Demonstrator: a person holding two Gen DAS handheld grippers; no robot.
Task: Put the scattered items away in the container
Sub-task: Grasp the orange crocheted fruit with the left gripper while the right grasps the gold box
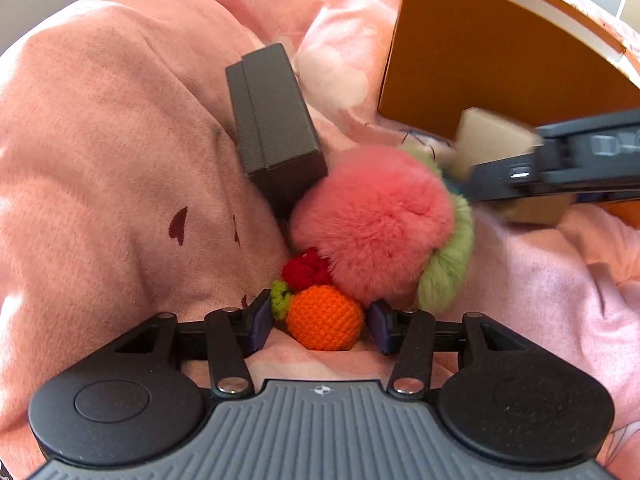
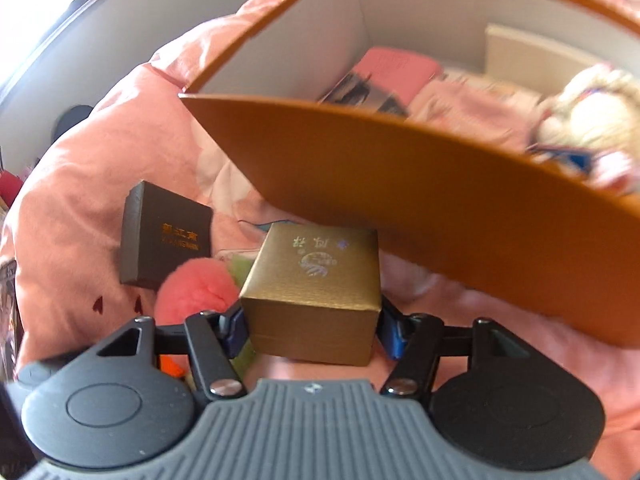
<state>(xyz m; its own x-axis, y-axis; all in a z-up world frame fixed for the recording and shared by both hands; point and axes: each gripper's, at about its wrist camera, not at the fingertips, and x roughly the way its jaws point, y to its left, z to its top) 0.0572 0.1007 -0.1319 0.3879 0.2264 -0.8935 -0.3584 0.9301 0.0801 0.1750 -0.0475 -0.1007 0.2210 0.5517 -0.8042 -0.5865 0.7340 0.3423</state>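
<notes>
The right gripper (image 2: 310, 330) clamps the gold cardboard box (image 2: 316, 292) just below the orange container's near wall (image 2: 420, 216), while the left gripper (image 1: 318, 326) stands wide around the orange crocheted ball (image 1: 324, 316).

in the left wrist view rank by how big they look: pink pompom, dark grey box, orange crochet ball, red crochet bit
1. pink pompom
2. dark grey box, close to the pompom and farther from the camera, so that order is unsure
3. orange crochet ball
4. red crochet bit

I logged both wrist views low and close over the pink blanket (image 1: 100, 140); both shared the dark box (image 1: 276, 128) and orange container (image 2: 400, 184).
</notes>
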